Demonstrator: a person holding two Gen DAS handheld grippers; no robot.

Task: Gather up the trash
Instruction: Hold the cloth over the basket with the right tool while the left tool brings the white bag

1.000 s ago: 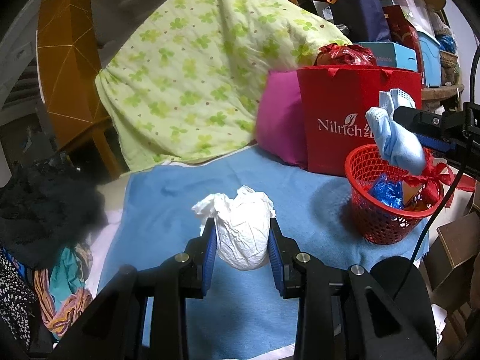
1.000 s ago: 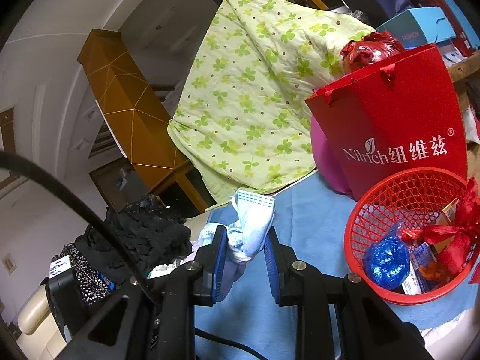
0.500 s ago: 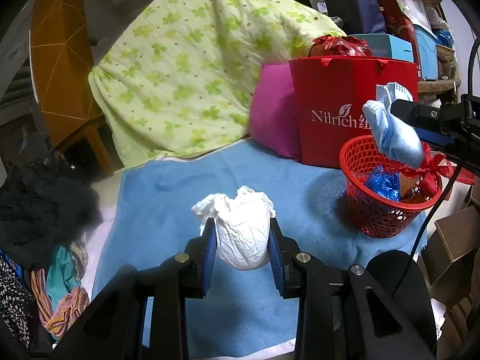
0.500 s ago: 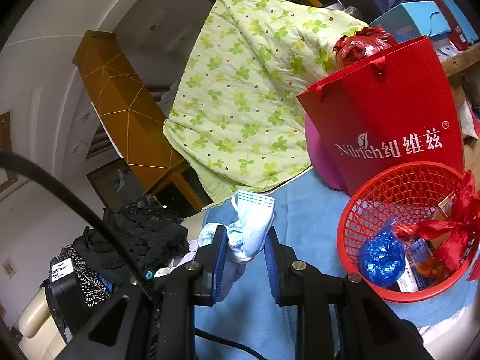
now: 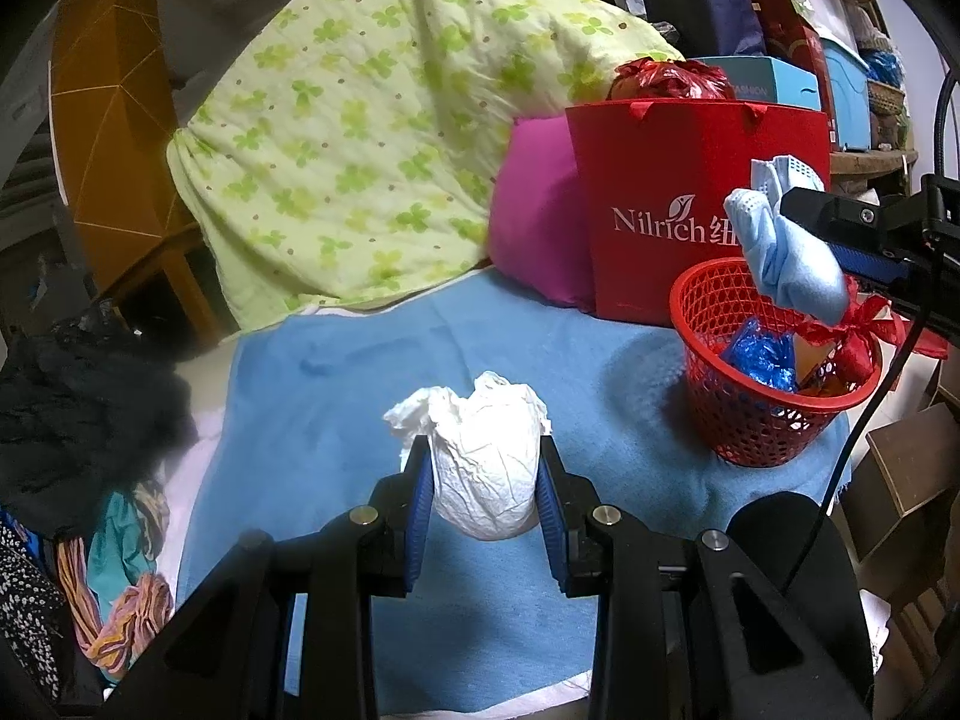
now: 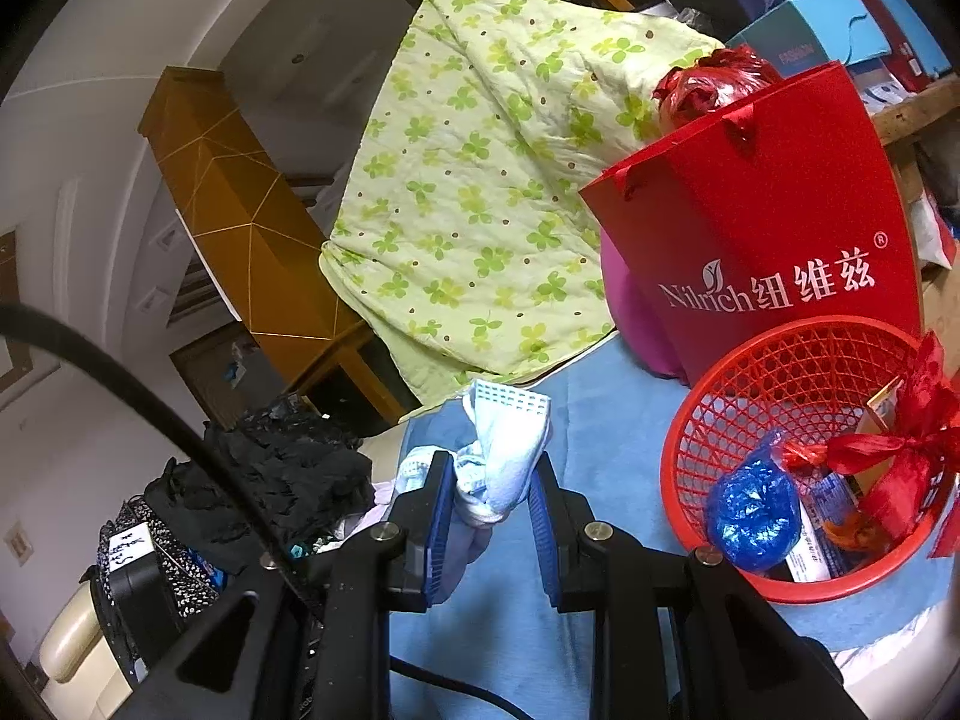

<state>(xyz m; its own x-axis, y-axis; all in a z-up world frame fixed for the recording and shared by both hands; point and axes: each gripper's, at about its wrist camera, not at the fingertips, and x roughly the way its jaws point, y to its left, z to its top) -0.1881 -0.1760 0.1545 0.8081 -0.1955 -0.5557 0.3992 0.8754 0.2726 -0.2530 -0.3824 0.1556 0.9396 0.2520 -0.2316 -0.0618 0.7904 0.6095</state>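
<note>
My left gripper (image 5: 485, 468) is shut on a crumpled white paper wad (image 5: 483, 456), held above the blue cloth (image 5: 360, 372). My right gripper (image 6: 489, 480) is shut on a light blue face mask (image 6: 501, 450); in the left wrist view the mask (image 5: 786, 252) hangs over the rim of the red mesh basket (image 5: 708, 324). The basket (image 6: 750, 378) holds a blue wrapper (image 6: 753, 510), a red ribbon bow (image 6: 900, 450) and other trash.
A red Nilrich paper bag (image 5: 678, 210) and a pink cushion (image 5: 534, 210) stand behind the basket. A green floral quilt (image 5: 372, 120) drapes at the back. Black clothing (image 5: 78, 408) lies left. Cardboard boxes (image 5: 900, 468) sit at right.
The right gripper with the mask has drifted slightly closer to the basket. The left gripper still holds the paper wad in much the same place.
</note>
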